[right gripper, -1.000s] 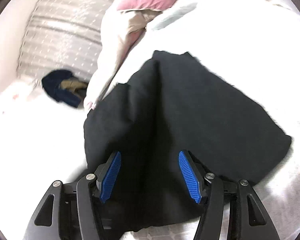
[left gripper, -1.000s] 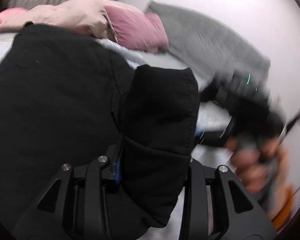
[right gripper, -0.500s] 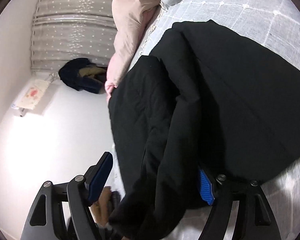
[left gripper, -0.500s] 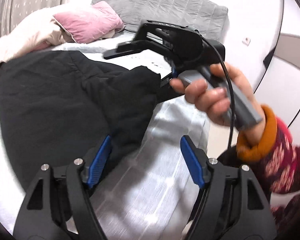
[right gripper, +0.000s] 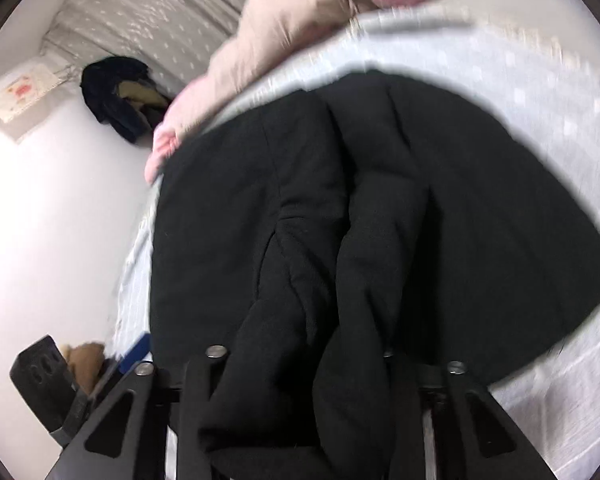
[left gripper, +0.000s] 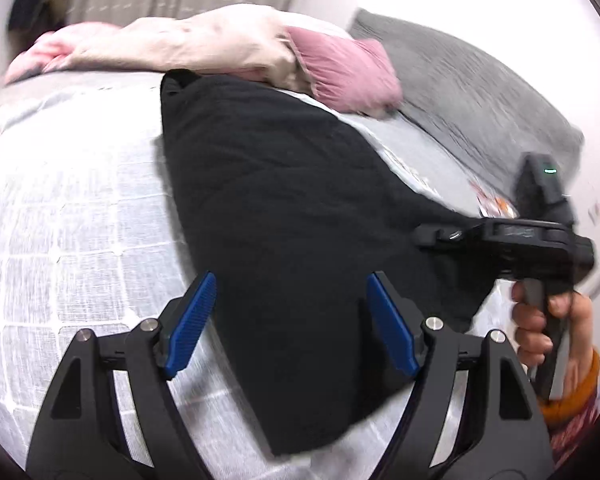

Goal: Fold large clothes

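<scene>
A big black coat (left gripper: 292,216) lies spread on the bed (left gripper: 80,216), over a pale checked bedspread. Seen from the left wrist, its long axis runs from the near edge of the bed up and away toward the heap of cream and pink bedding (left gripper: 220,48) at the far side, with its narrower far end touching that heap. A grey pillow (left gripper: 468,92) sits off to the right, apart from the coat.

The left claw (left gripper: 290,324) hangs above the near part of the coat, its blue pads (left gripper: 190,326) spread wide and opening further, and I can't see them pressing on the fabric.

The right claw (right gripper: 300,360) is at the coat's right-hand corner, held by a hand (left gripper: 540,324) with an orange cuff. From its own camera, a thick bunched fold of the black cloth runs down between its two fingers and hides the pads. The jaws are closing with that fold between them, and the cloth looks pinched there.

A dark bundle of clothes (right gripper: 116,96) lies on the floor by the curtain (right gripper: 148,12), well away from the bed.
</scene>
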A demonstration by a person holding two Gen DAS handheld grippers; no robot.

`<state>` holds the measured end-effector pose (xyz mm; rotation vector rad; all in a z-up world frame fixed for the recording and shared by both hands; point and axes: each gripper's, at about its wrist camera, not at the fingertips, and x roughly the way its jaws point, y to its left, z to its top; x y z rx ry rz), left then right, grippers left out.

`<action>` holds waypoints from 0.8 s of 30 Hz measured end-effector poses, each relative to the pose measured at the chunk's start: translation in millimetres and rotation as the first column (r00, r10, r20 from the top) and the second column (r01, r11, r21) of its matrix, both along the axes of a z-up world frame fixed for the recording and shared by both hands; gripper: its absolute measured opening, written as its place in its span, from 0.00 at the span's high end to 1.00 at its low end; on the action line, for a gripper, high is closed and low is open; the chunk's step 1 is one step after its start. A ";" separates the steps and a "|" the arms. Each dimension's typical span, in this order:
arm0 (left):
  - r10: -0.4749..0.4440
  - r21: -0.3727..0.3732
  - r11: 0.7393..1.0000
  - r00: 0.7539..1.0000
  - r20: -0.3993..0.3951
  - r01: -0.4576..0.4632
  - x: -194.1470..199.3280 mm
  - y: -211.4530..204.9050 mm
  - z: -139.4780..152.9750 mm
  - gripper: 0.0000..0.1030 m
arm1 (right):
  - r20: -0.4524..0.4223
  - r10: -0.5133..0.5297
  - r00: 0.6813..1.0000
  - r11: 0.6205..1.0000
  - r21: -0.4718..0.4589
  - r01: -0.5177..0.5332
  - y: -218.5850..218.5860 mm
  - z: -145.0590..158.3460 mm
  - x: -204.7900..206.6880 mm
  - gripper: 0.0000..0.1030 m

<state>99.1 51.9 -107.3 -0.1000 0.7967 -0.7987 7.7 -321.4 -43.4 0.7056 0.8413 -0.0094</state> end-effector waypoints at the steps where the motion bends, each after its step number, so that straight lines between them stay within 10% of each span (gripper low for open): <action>1: 0.012 -0.010 1.000 1.000 -0.006 -0.012 3.3 -0.9 -0.1 0.25 | 0.035 -0.001 0.999 0.999 -0.049 0.003 2.0 13.9 1.9 0.72; 7: 0.015 -0.105 0.994 0.999 -0.028 -0.018 0.6 1.2 0.2 0.24 | 0.247 -0.035 0.968 0.982 -0.169 0.078 -25.7 77.6 -16.2 0.73; 12: 0.017 -0.053 0.998 0.998 -0.059 -0.020 9.3 -24.7 -16.9 0.25 | 0.068 -0.246 0.967 0.957 -0.143 0.254 -95.1 13.9 -4.0 0.69; 15: 0.007 -0.058 0.998 0.995 -0.104 -0.013 8.0 -27.9 -29.1 0.25 | -0.016 -0.268 0.963 0.963 -0.020 0.268 -121.6 -30.0 -10.3 0.50; 24: 0.044 -0.145 0.988 0.997 -0.059 -0.053 -6.8 -11.0 -2.3 0.25 | 0.061 -0.288 0.956 0.957 0.063 0.285 -135.0 4.9 -80.5 0.41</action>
